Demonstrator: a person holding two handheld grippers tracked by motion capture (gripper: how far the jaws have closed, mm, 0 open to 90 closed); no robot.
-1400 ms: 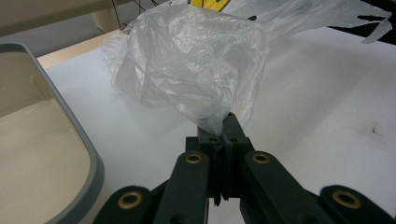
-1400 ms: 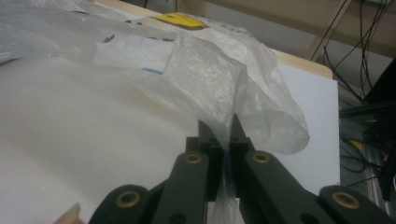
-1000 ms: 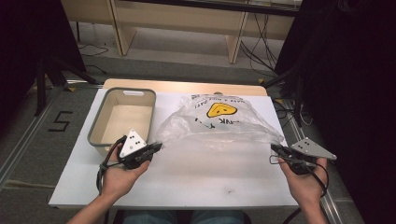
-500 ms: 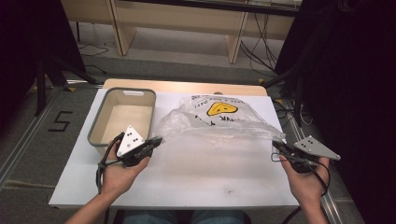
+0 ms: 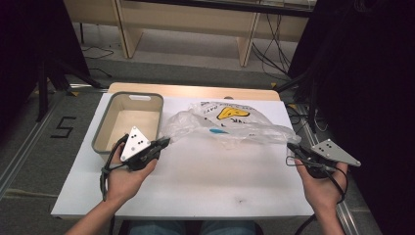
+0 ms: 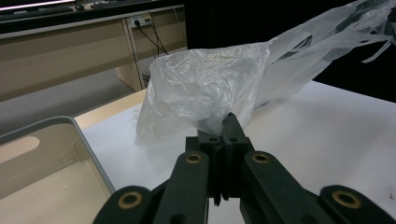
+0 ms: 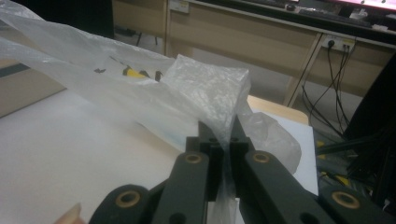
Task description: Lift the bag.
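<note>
We see a thin clear plastic bag (image 5: 230, 125) lying across the middle of the white tabletop (image 5: 205, 181). It has a yellow picture (image 5: 231, 113) on it, up at the 12 o'clock side.

The left gripper (image 5: 164, 142) sits at the bag's 9 o'clock end. In the left gripper view its jaws are pressed together on a pinch of the bag (image 6: 205, 93), and the plastic puffs up just past the tips.

The right gripper (image 5: 292, 147) sits at the bag's 3 o'clock end. In the right gripper view its jaws are also squeezed tight on a fold of the bag (image 7: 210, 98), which runs down between them.

A grey bin (image 5: 126, 122) stands at 9 o'clock of the bag, just beside the left gripper. We see nothing lying inside it.
</note>
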